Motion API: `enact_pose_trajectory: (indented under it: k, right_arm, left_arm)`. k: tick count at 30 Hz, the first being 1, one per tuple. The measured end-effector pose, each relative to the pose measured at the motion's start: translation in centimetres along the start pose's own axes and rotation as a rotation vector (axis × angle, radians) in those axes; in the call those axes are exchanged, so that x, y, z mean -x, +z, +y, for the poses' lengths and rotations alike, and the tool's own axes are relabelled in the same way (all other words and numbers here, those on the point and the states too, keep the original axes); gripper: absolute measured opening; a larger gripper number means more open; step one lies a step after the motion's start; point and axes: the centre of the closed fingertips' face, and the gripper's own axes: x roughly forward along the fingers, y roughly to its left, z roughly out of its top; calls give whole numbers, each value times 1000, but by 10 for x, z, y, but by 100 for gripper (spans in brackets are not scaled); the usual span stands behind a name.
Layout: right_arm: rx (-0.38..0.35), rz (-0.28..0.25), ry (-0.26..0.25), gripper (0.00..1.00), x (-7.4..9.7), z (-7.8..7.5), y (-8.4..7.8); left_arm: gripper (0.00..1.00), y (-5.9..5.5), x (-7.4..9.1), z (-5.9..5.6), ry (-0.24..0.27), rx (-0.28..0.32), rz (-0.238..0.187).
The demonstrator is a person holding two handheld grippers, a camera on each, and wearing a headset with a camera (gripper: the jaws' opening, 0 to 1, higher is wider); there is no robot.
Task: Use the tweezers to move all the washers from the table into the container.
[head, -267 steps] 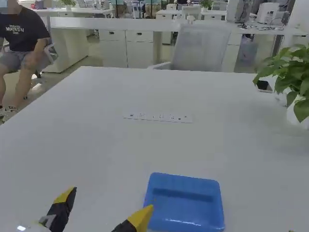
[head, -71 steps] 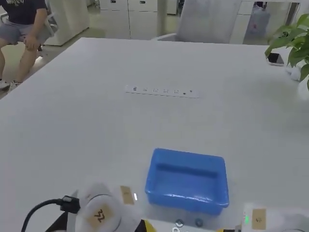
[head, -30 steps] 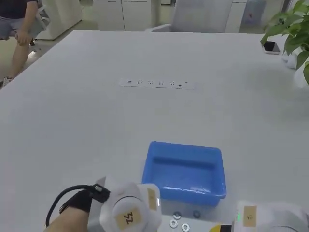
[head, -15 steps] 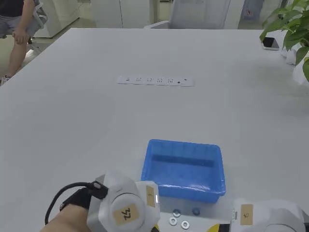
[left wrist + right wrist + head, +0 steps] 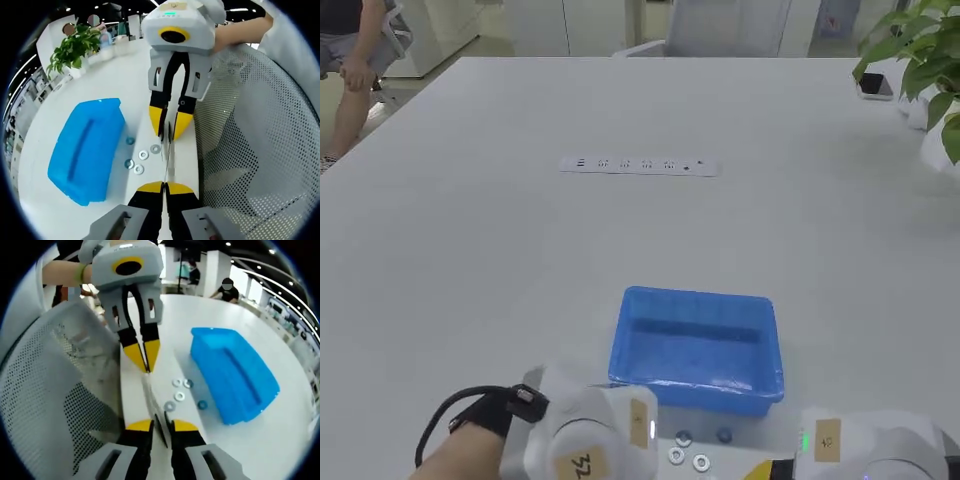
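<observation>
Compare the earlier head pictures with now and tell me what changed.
Both grippers came in to the near edge of the white table: the left gripper and the right gripper now face tip to tip, each shut on the thin metal tweezers. Earliest, one gripper's jaws stood apart. The blue plastic container and the small ring washers stayed put; the camera tipped down.

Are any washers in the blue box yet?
No, the blue container looks empty, and the washers lie on the table beside it.
</observation>
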Motion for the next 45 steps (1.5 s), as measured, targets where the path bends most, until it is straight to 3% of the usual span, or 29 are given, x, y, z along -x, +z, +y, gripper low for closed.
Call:
enact_pose_trajectory:
  k: [7, 12, 25, 33, 45]
  right_arm:
    - [20, -12, 13, 10, 0, 4, 4]
    - [62, -20, 19, 9, 0, 9, 8]
    - [93, -69, 40, 8, 0, 15, 20]
    - [102, -102, 39, 7, 1, 17, 31]
    - [53, -130, 22, 8, -6, 2, 40]
  left_arm:
    - [0, 23, 25, -8, -3, 13, -71]
    - [0, 42, 38, -13, 27, 7, -112]
    - [0, 85, 49, -21, 52, -52, -203]
    - [0, 93, 53, -20, 64, -60, -219]
    - [0, 89, 55, 0, 89, -56, -201]
